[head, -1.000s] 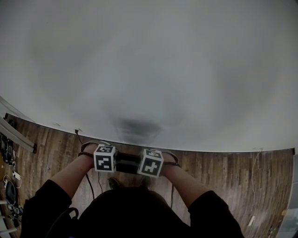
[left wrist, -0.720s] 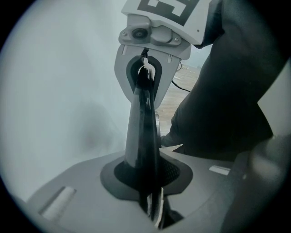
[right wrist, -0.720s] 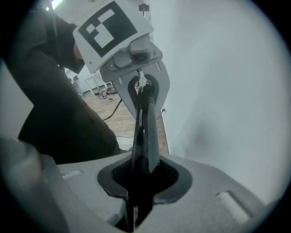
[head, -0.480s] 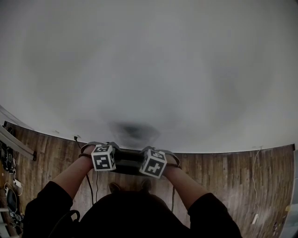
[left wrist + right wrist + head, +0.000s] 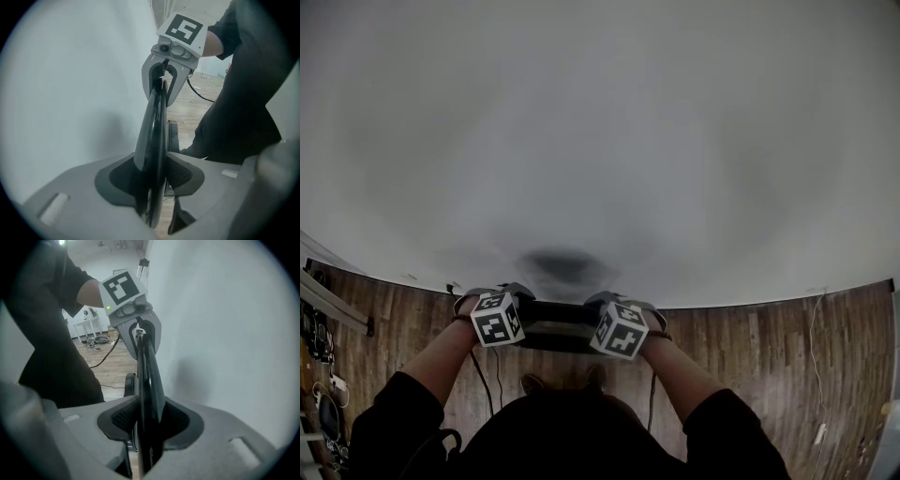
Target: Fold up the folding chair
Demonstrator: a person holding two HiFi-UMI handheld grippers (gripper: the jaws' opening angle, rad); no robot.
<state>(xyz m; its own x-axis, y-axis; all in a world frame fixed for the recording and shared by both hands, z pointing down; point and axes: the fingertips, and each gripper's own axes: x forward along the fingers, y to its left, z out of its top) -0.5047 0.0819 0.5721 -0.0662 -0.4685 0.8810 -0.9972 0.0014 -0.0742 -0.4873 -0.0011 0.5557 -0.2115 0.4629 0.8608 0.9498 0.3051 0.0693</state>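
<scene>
Black chair (image 5: pixel 152 126) sits loose inside left gripper (image 5: pixel 157 177) and right gripper (image 5: pixel 145 420), both just opening.

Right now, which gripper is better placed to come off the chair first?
Neither clearly: left gripper and right gripper mirror each other, each straddling the chair at its top rim, jaws just opening around it.
</scene>
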